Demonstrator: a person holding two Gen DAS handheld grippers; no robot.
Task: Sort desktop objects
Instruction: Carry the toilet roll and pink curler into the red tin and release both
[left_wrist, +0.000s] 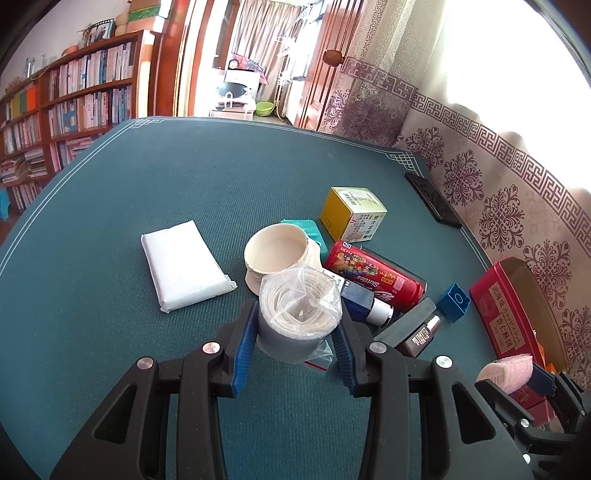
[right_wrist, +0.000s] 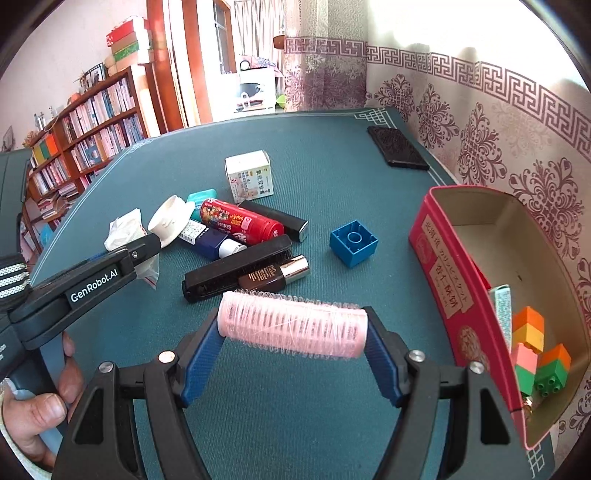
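My left gripper (left_wrist: 295, 332) is shut on a grey roll in a clear plastic bag (left_wrist: 297, 314), held above the green table mat. My right gripper (right_wrist: 293, 332) is shut on a pink hair roller (right_wrist: 291, 325), gripped end to end, left of the red tin box (right_wrist: 443, 266). The tin holds several coloured bricks (right_wrist: 535, 354). The roller also shows in the left wrist view (left_wrist: 506, 373). On the mat lie a red Skittles tube (right_wrist: 240, 221), a blue brick (right_wrist: 352, 242), a black brush (right_wrist: 236, 267) and a brown bottle (right_wrist: 273, 275).
A white tissue pack (left_wrist: 184, 266), a white round cup (left_wrist: 280, 254), a yellow-white carton (left_wrist: 351, 212), a teal box (left_wrist: 310, 230), a blue-white bottle (left_wrist: 365, 301) and a black phone (left_wrist: 432, 199) lie on the mat. A curtain hangs behind; bookshelves stand left.
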